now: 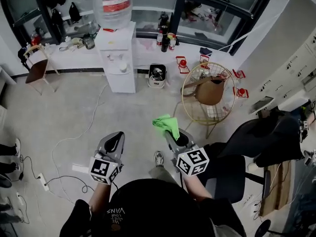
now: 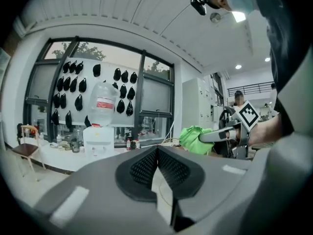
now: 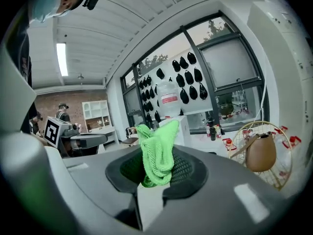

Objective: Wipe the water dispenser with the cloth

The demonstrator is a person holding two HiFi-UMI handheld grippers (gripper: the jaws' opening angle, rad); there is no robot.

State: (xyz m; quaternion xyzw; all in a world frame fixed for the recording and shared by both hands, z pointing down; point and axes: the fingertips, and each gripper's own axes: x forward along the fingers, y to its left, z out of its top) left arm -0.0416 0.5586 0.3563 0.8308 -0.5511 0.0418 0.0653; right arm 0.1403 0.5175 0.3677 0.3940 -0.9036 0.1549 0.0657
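Cloth point(image 3: 157, 151): green and nubbly, caught in the right tool point(image 3: 156, 173), jaws clamped on its lower fold, the rest standing up above the tips.
Left tool point(image 2: 157, 153): jaws pressed together, nothing between them, held low beside the right one, the two a little apart.
Water dispenser point(image 1: 118, 58): white, upright at the far wall below the windows, big clear bottle point(image 1: 114, 4) on top. It's well apart from both tools and the cloth isn't touching it.
Floor point(image 1: 59, 107): grey, lying between the tools and the dispenser.
Right side: gold wire chair point(image 1: 197, 107) with a brown bag point(image 1: 210, 90) on it, and a black office chair point(image 1: 256, 137) nearer the person.
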